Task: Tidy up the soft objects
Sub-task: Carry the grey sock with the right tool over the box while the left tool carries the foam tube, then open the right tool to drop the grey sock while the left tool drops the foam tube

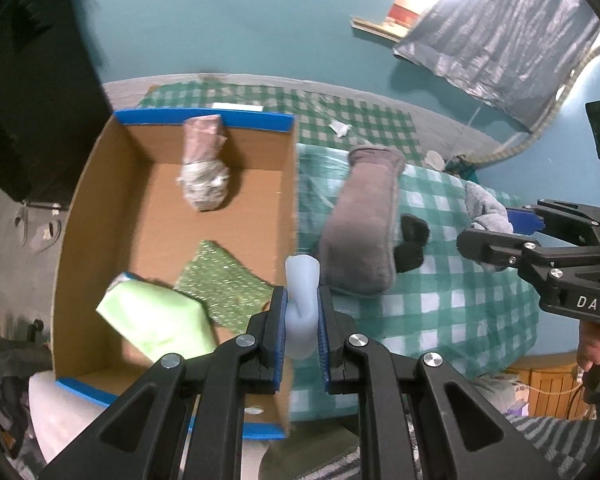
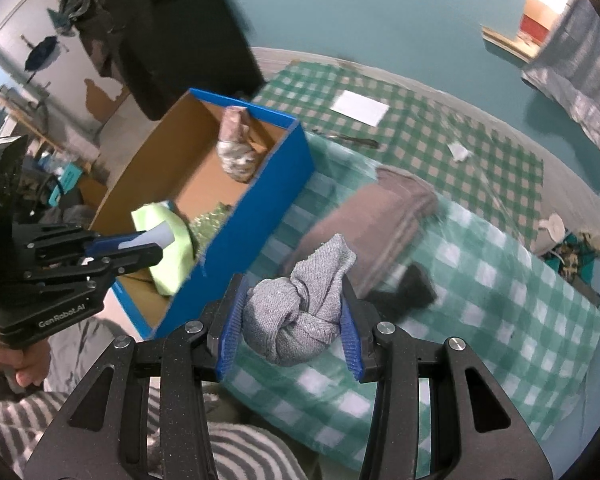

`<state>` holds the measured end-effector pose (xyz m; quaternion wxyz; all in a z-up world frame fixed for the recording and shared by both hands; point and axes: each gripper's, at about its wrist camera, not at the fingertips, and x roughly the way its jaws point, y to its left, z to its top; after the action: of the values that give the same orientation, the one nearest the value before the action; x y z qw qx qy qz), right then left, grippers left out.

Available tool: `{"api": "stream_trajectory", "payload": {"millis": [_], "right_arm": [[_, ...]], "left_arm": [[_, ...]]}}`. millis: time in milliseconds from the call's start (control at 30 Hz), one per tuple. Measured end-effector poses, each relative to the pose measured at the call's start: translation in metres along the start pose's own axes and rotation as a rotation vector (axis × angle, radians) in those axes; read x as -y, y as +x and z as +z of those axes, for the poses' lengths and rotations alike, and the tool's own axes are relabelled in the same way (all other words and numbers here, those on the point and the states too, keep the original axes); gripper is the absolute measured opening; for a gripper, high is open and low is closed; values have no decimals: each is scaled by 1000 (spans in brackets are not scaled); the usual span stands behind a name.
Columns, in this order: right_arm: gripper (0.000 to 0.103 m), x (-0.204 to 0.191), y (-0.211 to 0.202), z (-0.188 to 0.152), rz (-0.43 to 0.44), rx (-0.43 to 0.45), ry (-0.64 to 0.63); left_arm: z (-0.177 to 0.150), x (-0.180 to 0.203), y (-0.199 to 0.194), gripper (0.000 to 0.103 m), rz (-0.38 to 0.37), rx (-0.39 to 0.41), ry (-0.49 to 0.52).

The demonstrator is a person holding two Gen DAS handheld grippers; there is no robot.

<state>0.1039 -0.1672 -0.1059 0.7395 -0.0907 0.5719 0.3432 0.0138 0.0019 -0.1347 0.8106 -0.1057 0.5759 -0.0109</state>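
My left gripper (image 1: 303,316) pinches a pale blue piece (image 1: 302,300) at the box (image 1: 204,119) edge; my right gripper (image 2: 290,320) clamps a knotted grey sock (image 2: 296,320) beside the box. Three bundles are inside (grey pillow (image 1: 360,232) beyond remains).

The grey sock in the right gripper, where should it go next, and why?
Probably leftward, over the box. The right gripper is shut on the sock above the checked cloth, and the box already holds other soft things.

A checked cloth (image 1: 460,304) carries the cardboard box (image 1: 100,208) and grey pillow (image 1: 360,232).
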Motion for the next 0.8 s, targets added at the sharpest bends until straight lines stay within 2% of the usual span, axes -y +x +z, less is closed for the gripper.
{"api": "stream_trajectory", "payload": {"millis": [433, 800], "right_arm": [[42, -60, 28, 37, 42, -10, -106], [42, -100, 58, 59, 58, -33, -165]], "left_arm": [[-6, -60, -9, 14, 41, 8, -92], [-10, -95, -3, 15, 60, -11, -114]]}}
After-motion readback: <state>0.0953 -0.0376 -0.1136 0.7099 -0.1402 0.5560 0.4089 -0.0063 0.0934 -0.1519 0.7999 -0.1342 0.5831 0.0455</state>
